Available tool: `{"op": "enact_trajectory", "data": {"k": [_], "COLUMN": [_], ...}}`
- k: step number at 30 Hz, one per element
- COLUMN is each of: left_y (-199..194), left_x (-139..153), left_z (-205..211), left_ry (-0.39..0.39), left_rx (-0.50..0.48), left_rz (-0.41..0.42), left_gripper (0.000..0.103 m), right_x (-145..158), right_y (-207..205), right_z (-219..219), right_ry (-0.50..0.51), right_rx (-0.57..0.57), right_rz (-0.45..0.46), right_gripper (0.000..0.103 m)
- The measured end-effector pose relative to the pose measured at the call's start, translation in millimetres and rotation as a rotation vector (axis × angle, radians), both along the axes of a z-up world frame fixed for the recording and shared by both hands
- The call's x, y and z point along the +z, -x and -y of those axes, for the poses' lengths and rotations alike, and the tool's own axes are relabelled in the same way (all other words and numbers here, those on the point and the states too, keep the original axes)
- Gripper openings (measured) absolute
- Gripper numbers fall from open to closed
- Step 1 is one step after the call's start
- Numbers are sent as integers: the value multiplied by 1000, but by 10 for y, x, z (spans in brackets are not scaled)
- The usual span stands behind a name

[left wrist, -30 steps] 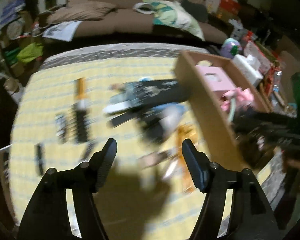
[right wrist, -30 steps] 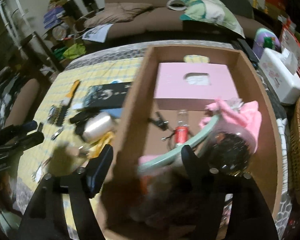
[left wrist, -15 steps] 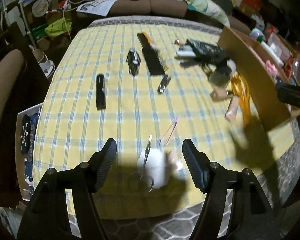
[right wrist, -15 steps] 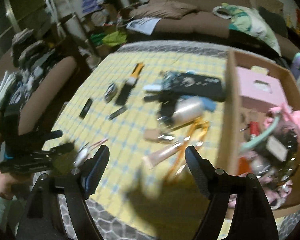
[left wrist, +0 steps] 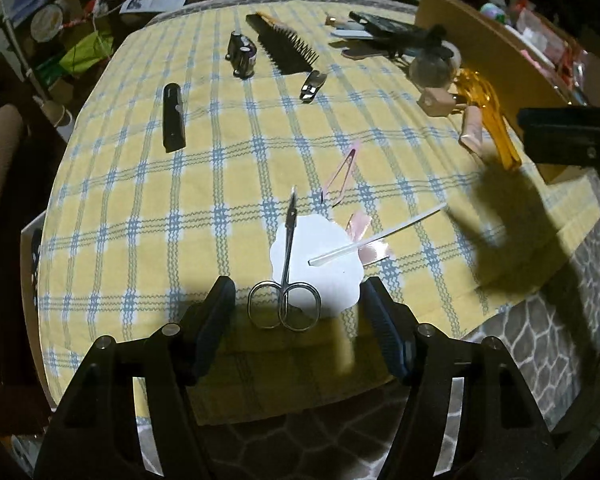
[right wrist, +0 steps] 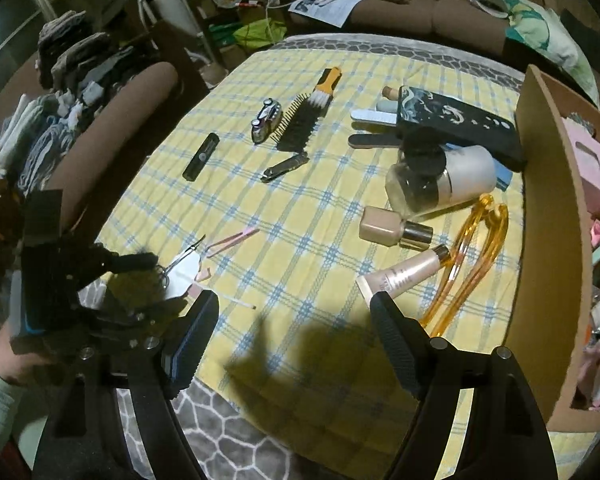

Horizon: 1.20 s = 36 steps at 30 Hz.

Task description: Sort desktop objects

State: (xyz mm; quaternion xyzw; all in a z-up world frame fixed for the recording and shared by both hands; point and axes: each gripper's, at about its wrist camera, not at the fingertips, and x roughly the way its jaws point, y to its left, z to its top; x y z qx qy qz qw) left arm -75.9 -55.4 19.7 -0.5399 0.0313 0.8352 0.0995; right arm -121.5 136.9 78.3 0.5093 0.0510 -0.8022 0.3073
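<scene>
Left gripper [left wrist: 296, 300] is closing in on the small scissors [left wrist: 286, 276] lying half on the white paper cutout [left wrist: 324, 260], nothing pinched yet. Right gripper [right wrist: 294, 320] hangs open, empty. Probably next: drop lower, squeeze the handles.

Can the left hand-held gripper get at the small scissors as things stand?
Probably yes. The left hand-held gripper is closing with the scissors' loop handles lying between its fingers, not yet pinched. Nothing covers them; only the white paper lies underneath.
</scene>
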Motion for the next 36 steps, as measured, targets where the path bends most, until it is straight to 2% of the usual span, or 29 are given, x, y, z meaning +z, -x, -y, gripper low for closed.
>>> {"op": "enact_trajectory", "data": {"k": [1, 2, 11, 18, 24, 26, 27, 29, 30, 34, 36], "left_y": [0, 5, 55, 108, 133, 140, 146, 152, 150, 169, 178], "left_x": [4, 11, 119, 324, 376, 408, 429, 443, 447, 413, 373], "left_z": [9, 16, 138, 383, 572, 589, 589, 592, 602, 602, 578], "left_ry": [-3, -5, -129, -216, -270, -291, -289, -306, -321, -316, -296], "left_rx": [2, 3, 36, 109, 164, 168, 172, 170, 172, 171, 170], "left_rz": [-7, -13, -31, -92, -102, -110, -114, -112, -104, -84, -72], "left_gripper": [41, 36, 36, 34, 34, 34, 34, 18, 14, 14, 14], "right_x": [-10, -24, -107, -104, -92, -107, -124, -182, -198, -344, -412], "right_y": [6, 13, -22, 28, 178, 293, 361, 566, 636, 966, 1059], "right_z": [11, 29, 232, 270, 337, 393, 415, 497, 524, 789, 902], "right_ry": [3, 3, 19, 55, 101, 123, 142, 188, 184, 121, 76], "right_rx": [2, 5, 56, 38, -8, -38, -53, -96, -113, -153, -164], "right_rz": [2, 4, 22, 25, 13, 2, 9, 32, 33, 52, 56], "right_gripper": [81, 81, 81, 81, 80, 78, 73, 66, 64, 54, 53]}}
